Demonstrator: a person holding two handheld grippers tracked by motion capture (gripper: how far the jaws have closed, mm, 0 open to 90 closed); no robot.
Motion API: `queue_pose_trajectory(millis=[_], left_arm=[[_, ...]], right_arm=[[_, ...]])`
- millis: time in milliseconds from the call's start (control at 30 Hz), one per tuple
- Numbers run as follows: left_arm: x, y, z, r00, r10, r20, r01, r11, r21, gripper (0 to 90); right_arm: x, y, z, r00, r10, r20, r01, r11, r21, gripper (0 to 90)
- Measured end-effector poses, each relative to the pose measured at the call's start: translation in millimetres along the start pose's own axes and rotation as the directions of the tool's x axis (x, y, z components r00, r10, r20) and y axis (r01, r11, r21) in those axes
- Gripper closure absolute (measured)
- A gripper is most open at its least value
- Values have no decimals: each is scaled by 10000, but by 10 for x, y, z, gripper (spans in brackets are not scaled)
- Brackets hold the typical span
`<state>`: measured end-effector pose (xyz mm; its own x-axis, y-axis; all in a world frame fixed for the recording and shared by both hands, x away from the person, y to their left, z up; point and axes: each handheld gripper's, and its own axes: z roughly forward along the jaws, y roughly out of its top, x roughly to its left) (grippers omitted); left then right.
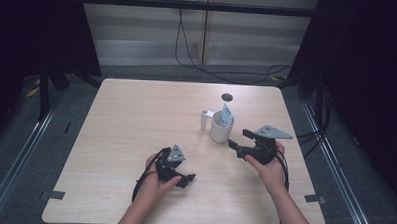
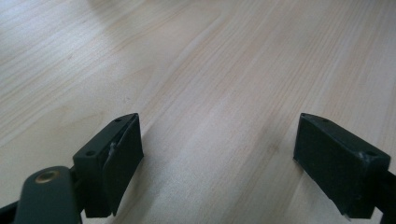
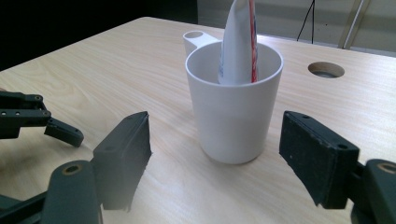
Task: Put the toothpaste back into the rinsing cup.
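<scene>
Right of centre on the wooden table (image 1: 126, 119) stands a white cup (image 1: 221, 127) with a toothpaste tube (image 1: 227, 114) upright inside, the right gripper (image 1: 238, 138) spread wide just beside it at lower right, the left gripper (image 1: 186, 179) likewise released, low centre, over bare wood.

**Pale wood, white cup, black claws**

The worktop (image 1: 136, 120) is seen in light wood with a fine streaked grain, and a dark round hole (image 1: 227, 97) is cut into it. The cup (image 3: 233, 107) is plain white; the tube (image 3: 239, 39) standing in it is coloured white and pale blue with a red stripe down one edge. A white cylinder (image 1: 204, 120) is set beside the cup. The left claw (image 1: 186, 180) and right claw (image 1: 239, 138) are black, each topped by a grey plate. The floor (image 1: 30, 136) is dull grey.
</scene>
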<state>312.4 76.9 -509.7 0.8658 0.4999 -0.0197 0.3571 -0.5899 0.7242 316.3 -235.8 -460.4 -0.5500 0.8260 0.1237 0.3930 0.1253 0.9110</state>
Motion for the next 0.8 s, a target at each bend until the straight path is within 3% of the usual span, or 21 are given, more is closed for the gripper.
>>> queue_pose_trajectory(millis=[333,467,800], left_arm=[[1,0,-1,10000,12,-7,-12,10000,15,152],[-1,1,-2,10000,0,-34,0,10000,20,152],[-2,1,0,10000,-18,-34,18,10000,4,152]], right_arm=[[42,-144,-76,9995,-247,-219,257,9986,465,213],[27,-233,-126,9994,-130,-322,150,9979,623,203],[-34,-390,-242,9996,-239,-159,254,9945,1014,196]])
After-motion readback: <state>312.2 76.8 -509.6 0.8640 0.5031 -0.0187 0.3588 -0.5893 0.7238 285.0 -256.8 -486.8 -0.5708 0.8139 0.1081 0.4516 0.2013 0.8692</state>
